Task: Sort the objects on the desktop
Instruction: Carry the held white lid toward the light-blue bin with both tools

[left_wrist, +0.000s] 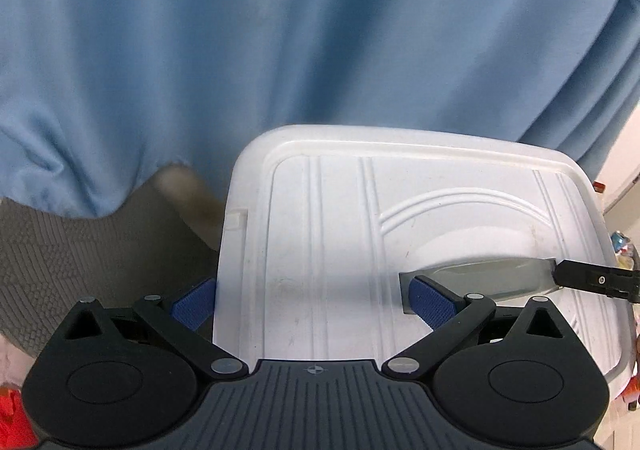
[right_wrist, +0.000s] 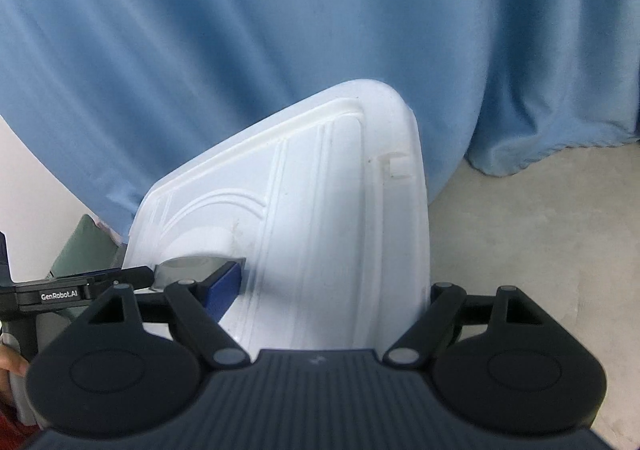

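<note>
A white plastic box lid (left_wrist: 344, 234) with moulded ridges is held between both grippers, tilted up before a blue curtain. My left gripper (left_wrist: 312, 306) is spread wide, its blue pads (left_wrist: 434, 300) straddling the lid's left part, one pad on the grey handle (left_wrist: 480, 278). My right gripper (right_wrist: 332, 290) straddles the lid's (right_wrist: 320, 210) other end, its left blue pad (right_wrist: 224, 288) by the grey handle (right_wrist: 196, 266); its right pad is hidden behind the lid's edge. Each gripper's finger shows in the other's view.
A blue curtain (left_wrist: 280, 30) fills the background in both views. A grey textured mat (left_wrist: 80, 258) lies lower left in the left view. A pale floor (right_wrist: 540, 230) shows right of the lid. Colourful items (left_wrist: 624, 250) sit at the far right edge.
</note>
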